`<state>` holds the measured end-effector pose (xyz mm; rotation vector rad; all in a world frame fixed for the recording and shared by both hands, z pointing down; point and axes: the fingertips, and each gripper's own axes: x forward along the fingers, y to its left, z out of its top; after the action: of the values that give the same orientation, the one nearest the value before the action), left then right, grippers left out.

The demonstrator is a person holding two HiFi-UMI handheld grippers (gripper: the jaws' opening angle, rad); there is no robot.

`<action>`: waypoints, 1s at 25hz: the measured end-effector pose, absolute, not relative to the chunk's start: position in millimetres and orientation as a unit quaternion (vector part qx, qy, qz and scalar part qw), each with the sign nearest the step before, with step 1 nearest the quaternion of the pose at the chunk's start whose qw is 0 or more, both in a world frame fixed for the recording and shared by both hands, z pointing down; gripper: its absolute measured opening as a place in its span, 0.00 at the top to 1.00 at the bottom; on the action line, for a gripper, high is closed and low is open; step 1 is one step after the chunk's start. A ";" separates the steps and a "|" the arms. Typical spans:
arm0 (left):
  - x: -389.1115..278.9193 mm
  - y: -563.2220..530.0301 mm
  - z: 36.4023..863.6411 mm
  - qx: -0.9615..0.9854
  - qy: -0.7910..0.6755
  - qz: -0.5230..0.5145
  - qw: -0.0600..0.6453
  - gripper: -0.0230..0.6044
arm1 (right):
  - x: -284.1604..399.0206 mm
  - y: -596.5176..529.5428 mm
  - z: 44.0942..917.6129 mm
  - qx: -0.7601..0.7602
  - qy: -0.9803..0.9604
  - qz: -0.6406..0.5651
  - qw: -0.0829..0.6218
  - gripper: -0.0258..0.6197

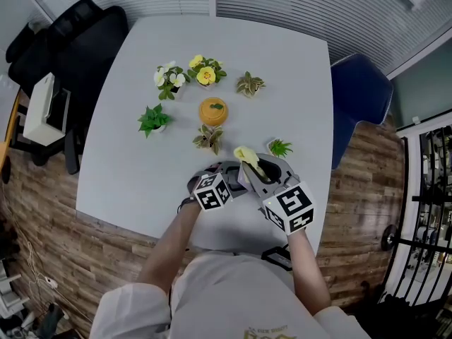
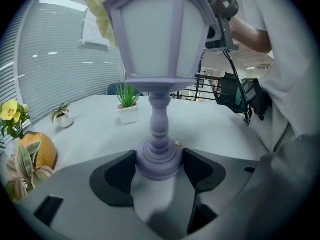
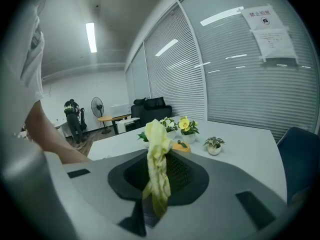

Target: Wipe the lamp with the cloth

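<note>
**Operator:** How are the claws being engaged?

**Technician:** The left gripper (image 2: 159, 173) is being closed on the round foot of the lamp (image 2: 159, 59), with one dark pad seated on each side, at the lower centre of the left gripper view. The right gripper (image 3: 159, 181) is being pinched on the cloth (image 3: 157, 156), and a limp tail is being left to hang below the jaws.

**Operator:** Where is the work being done?

**Technician:** In the head view, the lamp is being held at the lower centre of the frame, near the front edge of the table (image 1: 296, 76). The cloth is being presented at the lamp's top.

**Operator:** Which step is being performed?

**Technician:** Wiping of the lantern head is judged to be under way. For the next stroke, the cloth is to be drawn across the panels while the foot is being steadied. Light pressure is advised, as a wide head is being carried on a slender turned stem.

**Operator:** And the materials?

**Technician:** The lamp is being shown as matte lilac with pale panels. The cloth is thin, yellow and crumpled.
</note>
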<state>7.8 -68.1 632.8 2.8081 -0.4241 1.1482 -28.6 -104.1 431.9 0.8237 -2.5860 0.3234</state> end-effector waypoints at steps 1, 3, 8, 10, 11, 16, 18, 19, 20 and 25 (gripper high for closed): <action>7.7 -68.1 632.7 0.916 -0.138 0.375 0.039 0.48 | -29.2 -103.4 431.4 0.294 -0.927 0.113 0.204 0.85; 7.5 -68.0 632.8 0.916 -0.138 0.375 0.040 0.48 | -31.1 -101.6 430.8 0.292 -0.928 0.105 0.208 0.85; 7.5 -68.3 633.0 0.916 -0.139 0.375 0.039 0.48 | -37.2 -94.8 430.6 0.278 -0.930 0.080 0.225 0.85; 7.6 -67.5 632.9 0.915 -0.139 0.376 0.041 0.48 | -38.8 -91.3 430.5 0.272 -0.931 0.075 0.230 0.85; 7.6 -67.2 633.0 0.915 -0.138 0.376 0.042 0.48 | -39.4 -90.1 430.5 0.270 -0.931 0.073 0.232 0.85; 7.6 -68.4 634.1 0.915 -0.138 0.377 0.044 0.48 | -40.7 -87.3 431.7 0.264 -0.932 0.074 0.237 0.85; 8.2 -68.3 634.1 0.914 -0.138 0.378 0.045 0.48 | -40.3 -85.9 431.5 0.263 -0.932 0.075 0.237 0.85; 8.3 -68.2 633.9 0.914 -0.138 0.378 0.046 0.48 | -40.2 -85.1 431.2 0.262 -0.932 0.075 0.237 0.85; 8.3 -68.2 633.6 0.914 -0.137 0.379 0.046 0.48 | -40.3 -84.4 430.7 0.262 -0.933 0.075 0.237 0.85; 7.6 -68.2 633.2 0.914 -0.136 0.379 0.048 0.48 | -41.0 -81.5 429.6 0.262 -0.933 0.077 0.236 0.85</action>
<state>7.6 -68.2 633.2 2.7864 -0.4154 1.1569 -41.0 -81.5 429.6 0.7176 -2.5574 0.2114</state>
